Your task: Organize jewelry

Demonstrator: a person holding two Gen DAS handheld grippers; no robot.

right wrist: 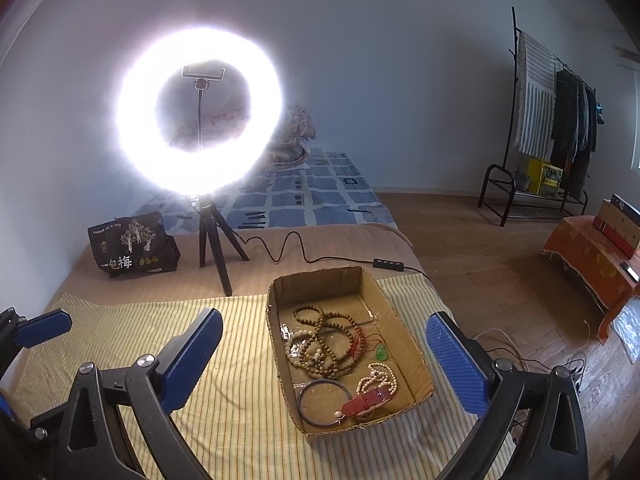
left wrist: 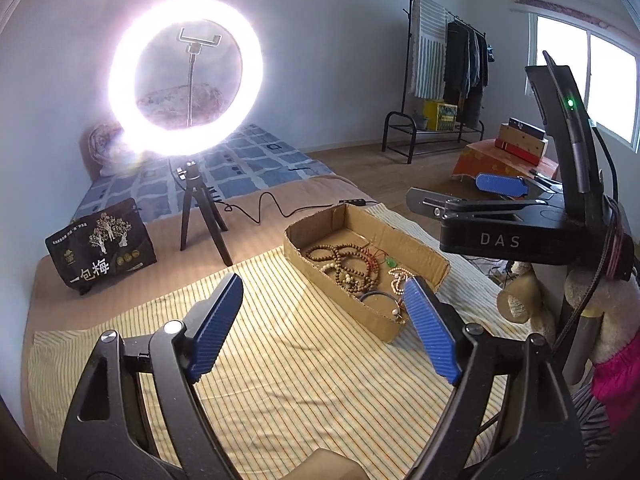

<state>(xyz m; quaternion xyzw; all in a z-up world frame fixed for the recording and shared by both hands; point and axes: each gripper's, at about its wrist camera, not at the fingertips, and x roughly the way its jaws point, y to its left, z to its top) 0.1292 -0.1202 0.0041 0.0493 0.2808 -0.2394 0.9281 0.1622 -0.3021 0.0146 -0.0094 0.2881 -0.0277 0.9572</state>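
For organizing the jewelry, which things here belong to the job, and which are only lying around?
Belong to the job:
cardboard box
wooden bead strands
green pendant
white bead strand
blue bangle
red strap

Lying about:
ring light
black snack bag
clothes rack

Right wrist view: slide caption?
Open right tool above cardboard box holding bead strands, bangle, red strap.

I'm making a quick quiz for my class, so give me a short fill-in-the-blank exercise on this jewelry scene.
1. The jewelry lies inside a shallow ____ box.
2. Both the left gripper and the right gripper hold ____.
3. The small pendant among the beads is ____.
4. The ring light stands on a black ____.

Missing words: cardboard; nothing; green; tripod
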